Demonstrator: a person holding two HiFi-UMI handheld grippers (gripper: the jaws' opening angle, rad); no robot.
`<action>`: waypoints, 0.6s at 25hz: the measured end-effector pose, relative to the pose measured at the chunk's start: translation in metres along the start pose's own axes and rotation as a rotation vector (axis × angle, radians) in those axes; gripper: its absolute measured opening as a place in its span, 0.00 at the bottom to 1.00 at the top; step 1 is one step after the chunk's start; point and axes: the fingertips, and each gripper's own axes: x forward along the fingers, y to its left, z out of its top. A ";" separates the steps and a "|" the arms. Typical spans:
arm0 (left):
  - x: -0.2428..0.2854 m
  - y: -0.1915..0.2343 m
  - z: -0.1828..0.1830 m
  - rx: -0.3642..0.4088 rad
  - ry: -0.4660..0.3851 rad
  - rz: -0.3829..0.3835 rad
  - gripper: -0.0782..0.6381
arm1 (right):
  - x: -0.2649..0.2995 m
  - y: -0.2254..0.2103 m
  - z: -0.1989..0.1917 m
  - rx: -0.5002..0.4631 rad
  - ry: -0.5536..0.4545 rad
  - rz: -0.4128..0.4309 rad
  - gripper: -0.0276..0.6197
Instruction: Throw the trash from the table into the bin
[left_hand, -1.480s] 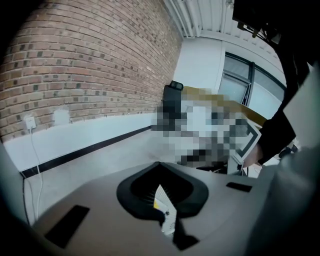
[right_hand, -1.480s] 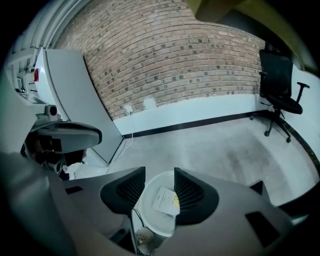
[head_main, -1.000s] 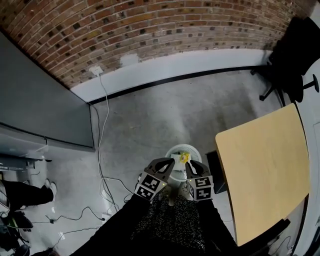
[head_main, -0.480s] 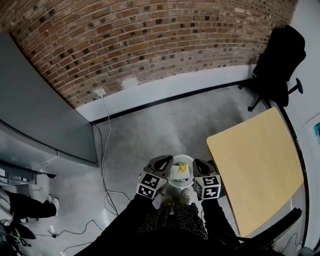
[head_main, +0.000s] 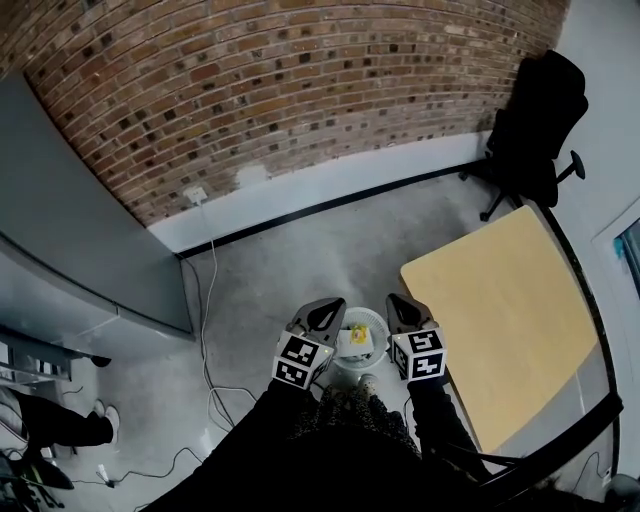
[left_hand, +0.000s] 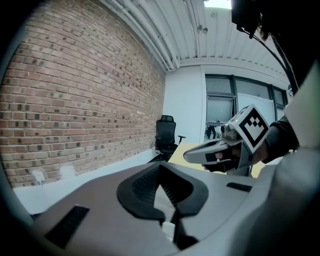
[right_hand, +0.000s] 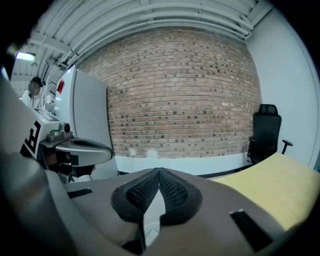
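Looks abt done to me: L gripper (head_main: 322, 318) & R gripper (head_main: 398, 308) at bottom centre are both closed on nothing (R just closed), trash (head_main: 357, 334) lies in the bin (head_main: 372, 322) between them, table (head_main: 500, 320) at right looks bare.

Red-brown brick wall (head_main: 300, 90) across the back, white painted band (head_main: 330, 185) along its foot. Bare grey concrete floor (head_main: 300, 265). White wall socket (head_main: 195, 194) on the band — thin white cable (head_main: 207, 290) trails from it down over the floor. Tall grey flat-fronted cabinet (head_main: 70, 230) at left. Black swivel office chair (head_main: 530, 120) in the right corner. Bystander's dark-trousered legs (head_main: 60, 425) at lower left — white shoes. White ribbed ceiling (left_hand: 200, 30) overhead.
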 end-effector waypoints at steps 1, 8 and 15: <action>-0.001 0.003 0.002 -0.004 -0.006 0.007 0.11 | -0.002 -0.001 0.004 -0.006 -0.006 -0.004 0.06; -0.007 0.018 0.021 -0.017 -0.055 0.050 0.11 | -0.014 -0.005 0.019 0.008 -0.038 -0.031 0.06; -0.003 0.014 0.022 -0.012 -0.060 0.028 0.11 | -0.017 0.002 0.024 0.029 -0.045 -0.005 0.06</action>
